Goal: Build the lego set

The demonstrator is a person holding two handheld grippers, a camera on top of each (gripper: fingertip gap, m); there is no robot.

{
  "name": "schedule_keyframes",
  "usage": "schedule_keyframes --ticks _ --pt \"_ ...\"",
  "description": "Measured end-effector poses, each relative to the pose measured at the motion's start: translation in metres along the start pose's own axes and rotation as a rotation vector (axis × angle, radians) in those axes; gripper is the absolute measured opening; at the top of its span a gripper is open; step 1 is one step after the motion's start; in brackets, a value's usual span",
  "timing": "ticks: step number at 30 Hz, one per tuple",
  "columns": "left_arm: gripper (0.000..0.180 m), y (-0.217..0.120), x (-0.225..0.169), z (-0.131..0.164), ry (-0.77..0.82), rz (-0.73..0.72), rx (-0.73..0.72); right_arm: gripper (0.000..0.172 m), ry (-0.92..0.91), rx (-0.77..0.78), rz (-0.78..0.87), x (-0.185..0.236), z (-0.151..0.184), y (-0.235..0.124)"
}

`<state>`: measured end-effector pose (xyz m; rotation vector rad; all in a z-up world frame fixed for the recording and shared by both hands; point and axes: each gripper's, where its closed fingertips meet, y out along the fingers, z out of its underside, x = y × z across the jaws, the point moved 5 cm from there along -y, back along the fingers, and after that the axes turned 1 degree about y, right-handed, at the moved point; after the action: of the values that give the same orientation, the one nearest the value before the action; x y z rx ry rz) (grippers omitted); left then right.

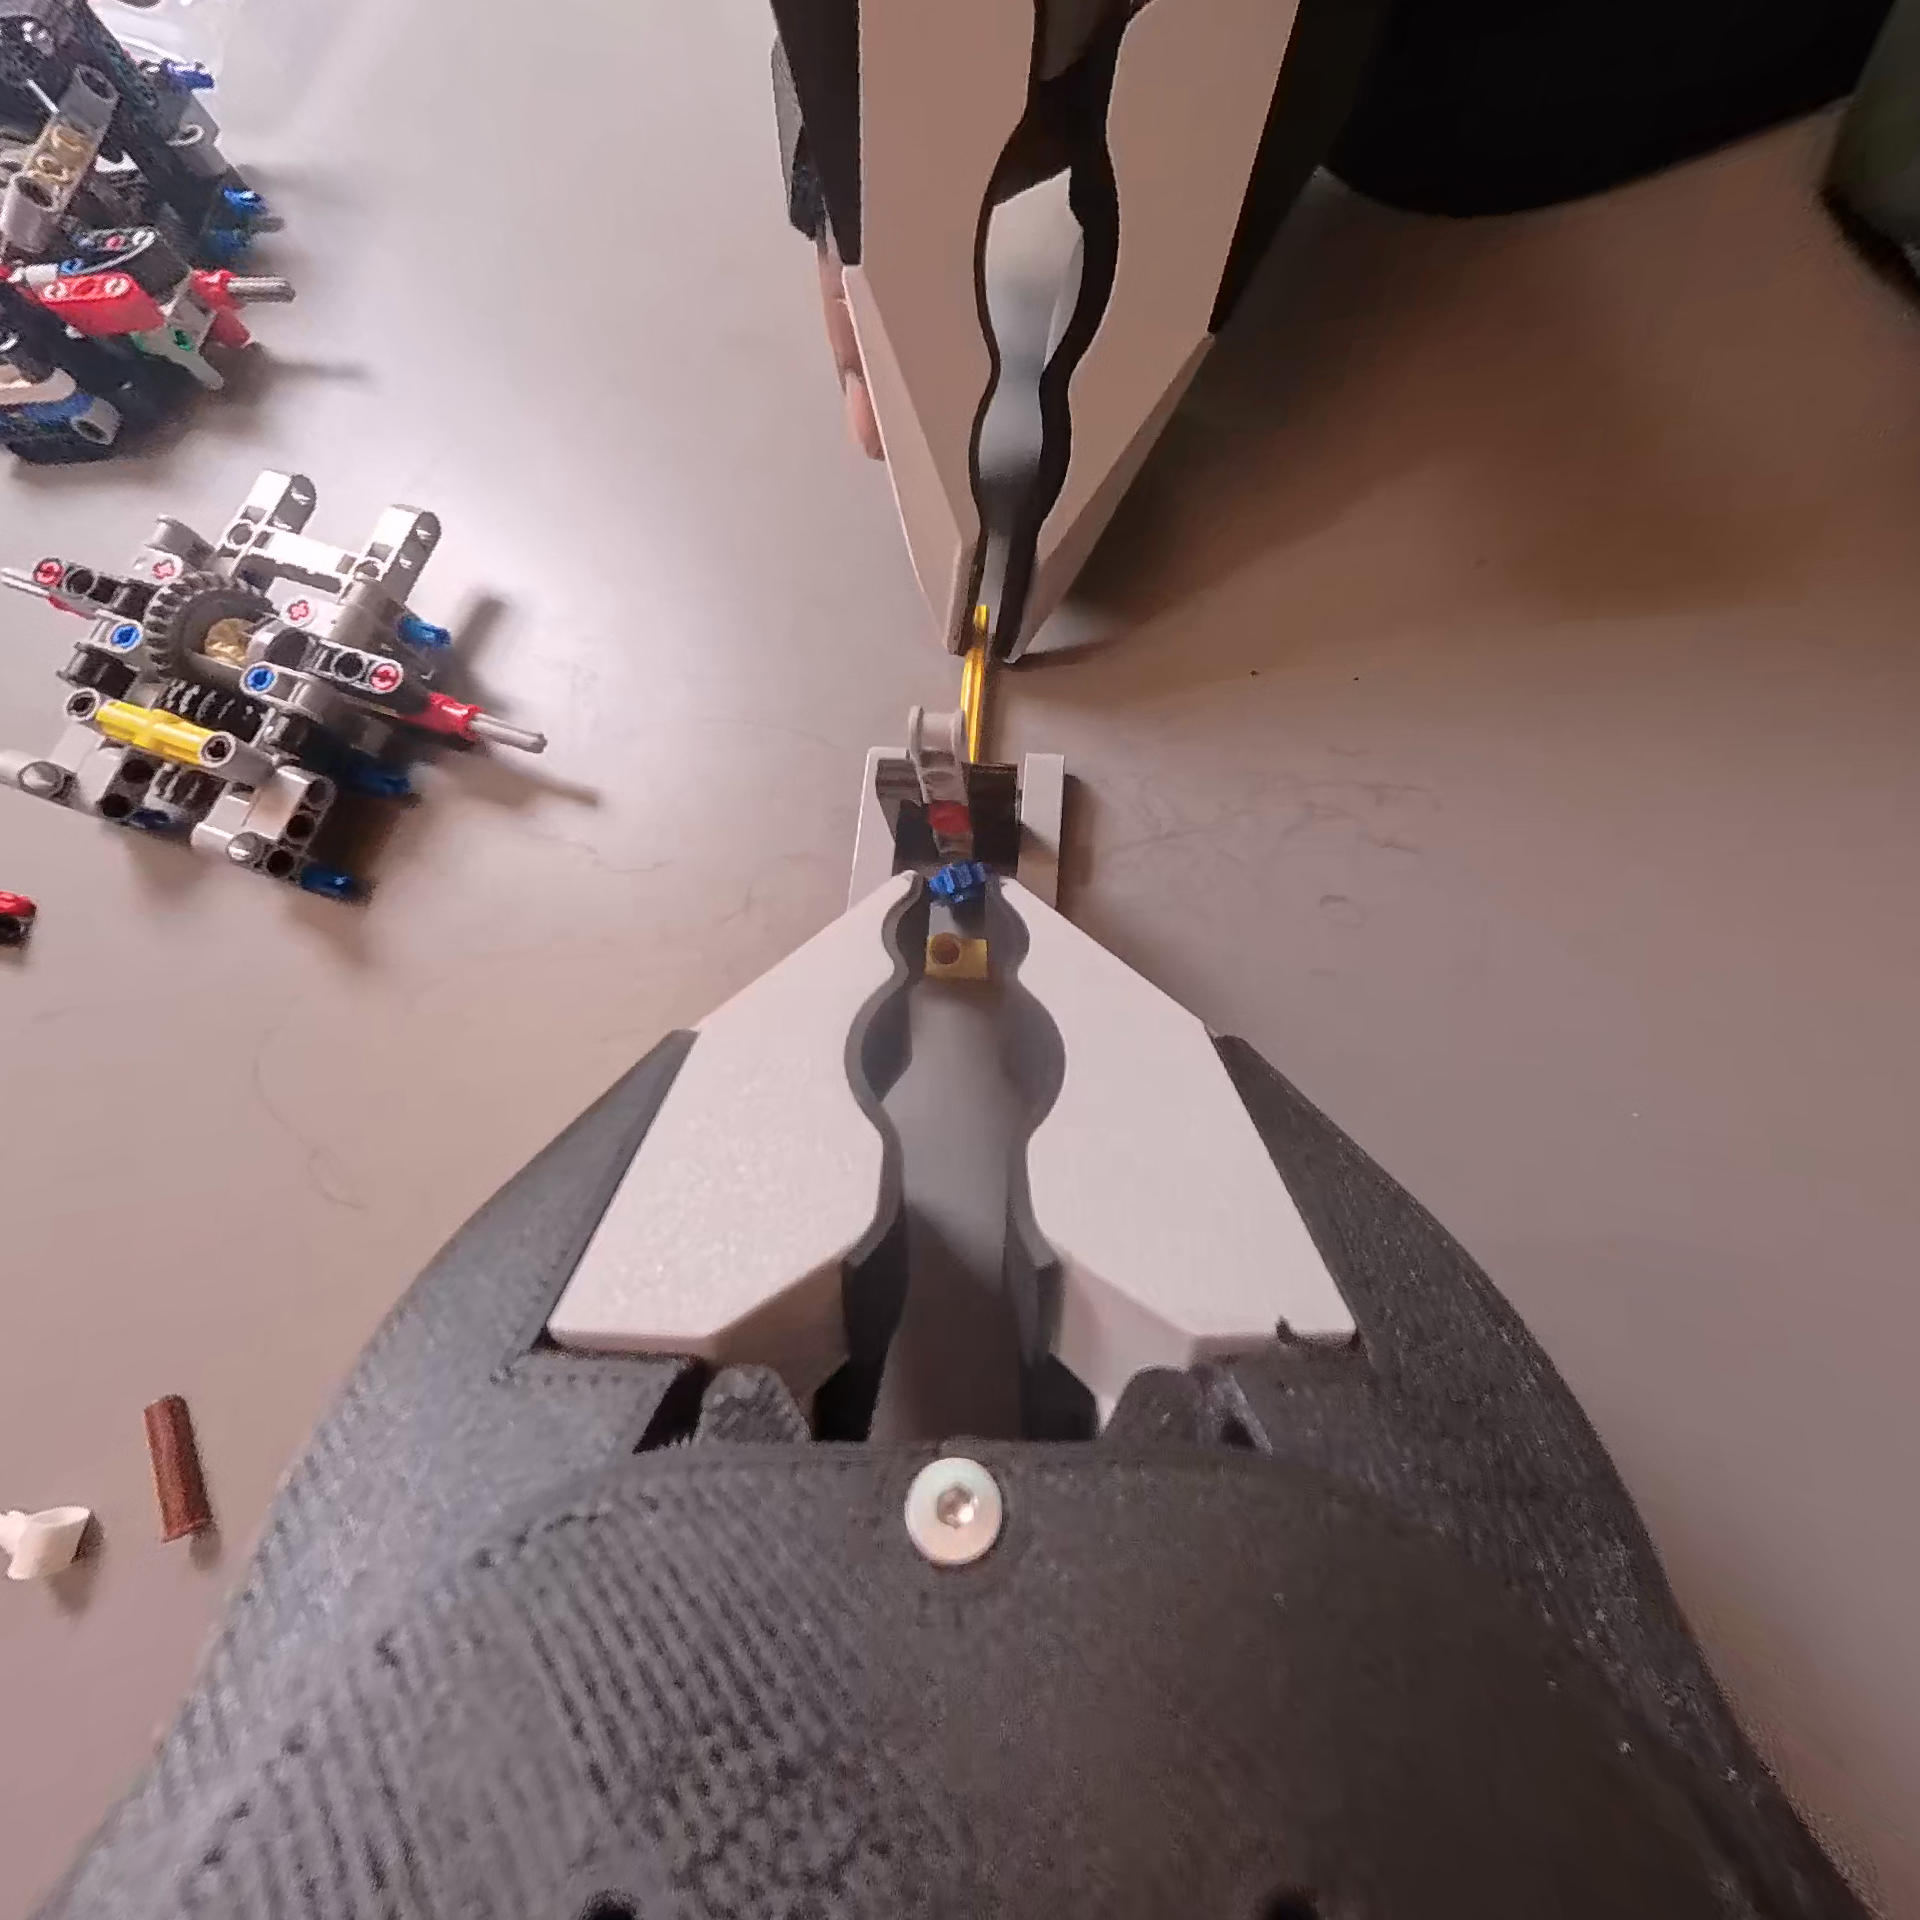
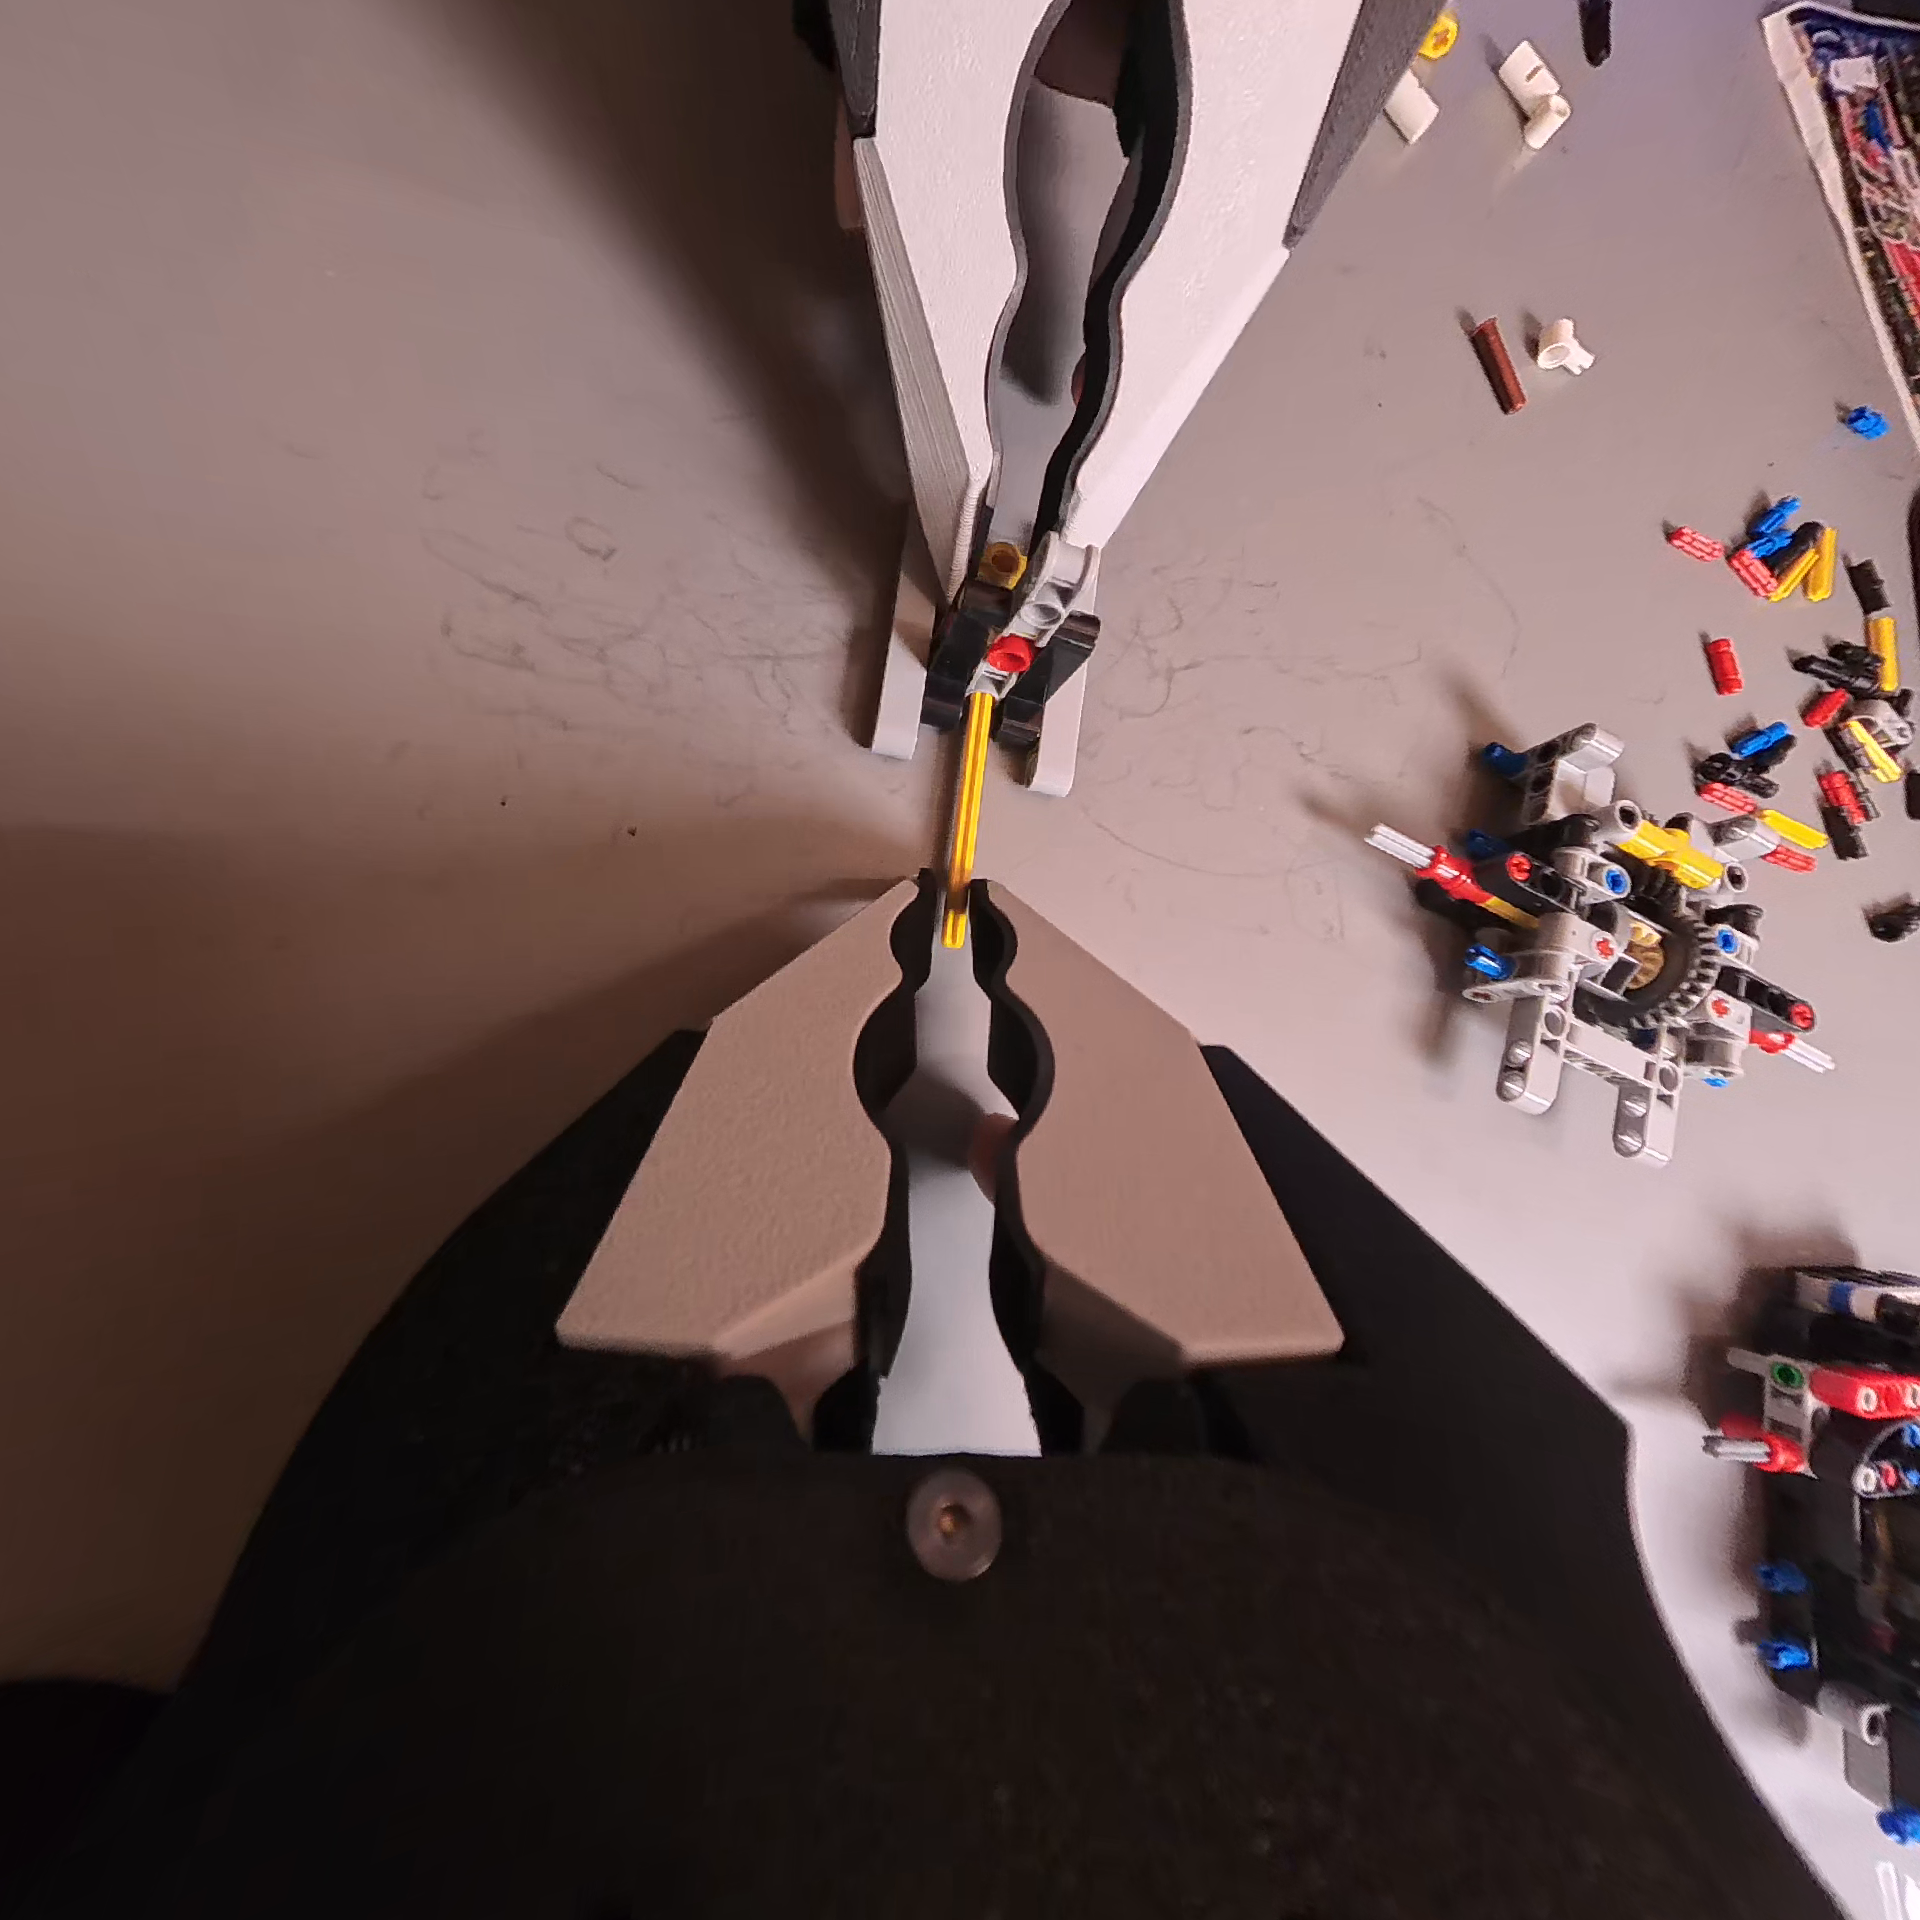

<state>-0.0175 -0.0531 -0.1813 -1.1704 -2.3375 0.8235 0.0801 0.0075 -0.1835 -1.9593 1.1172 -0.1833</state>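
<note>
My left gripper (image 1: 951, 899) is shut on a small brick assembly (image 1: 945, 800) that rests on the table. The assembly has a yellow block with a hole, a blue pin, black parts, a grey connector, a red pin and white side pieces. My right gripper (image 2: 954, 896) is shut on the near end of a thin yellow axle (image 2: 971, 790). The axle's far end meets the grey connector of the assembly (image 2: 1013, 644). The two grippers face each other tip to tip. The right gripper (image 1: 987, 634) and the axle (image 1: 977, 691) also show in the left wrist view, and the left gripper (image 2: 1023, 551) in the right wrist view.
A grey and black geared assembly (image 2: 1621, 935) and a bigger black build (image 2: 1829, 1507) lie to my right gripper's right. Several loose pins (image 2: 1808, 665), a brown pin (image 2: 1496, 364) and a printed booklet (image 2: 1860, 156) lie farther off on the beige table (image 2: 416, 520). The grippers' ends are close to 5 cm from one another.
</note>
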Motion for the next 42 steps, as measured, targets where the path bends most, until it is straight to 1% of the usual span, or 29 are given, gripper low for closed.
schedule_keyframes --ticks 8,12,16,24,38,42 --pt "0.011 0.001 0.001 0.0 -0.032 0.021 0.007 0.004 -0.001 -0.004 -0.007 0.0 -0.001 0.001" --pt "0.017 -0.001 0.0 -0.003 -0.068 0.019 0.021 0.004 -0.004 -0.004 -0.005 0.0 -0.001 0.001" --pt "0.017 0.0 0.0 -0.005 -0.092 0.006 0.064 0.004 -0.006 -0.003 -0.004 0.0 -0.001 0.001" --pt "0.012 0.005 -0.001 -0.009 -0.06 -0.021 0.17 0.003 -0.014 0.0 -0.001 0.001 -0.001 0.001" --pt "0.012 0.006 -0.001 -0.011 -0.063 -0.021 0.211 0.003 -0.017 -0.015 0.002 0.001 -0.002 0.002" --pt "0.011 0.006 0.0 -0.009 -0.04 -0.01 0.166 0.002 -0.006 -0.03 0.006 0.0 -0.001 0.001"
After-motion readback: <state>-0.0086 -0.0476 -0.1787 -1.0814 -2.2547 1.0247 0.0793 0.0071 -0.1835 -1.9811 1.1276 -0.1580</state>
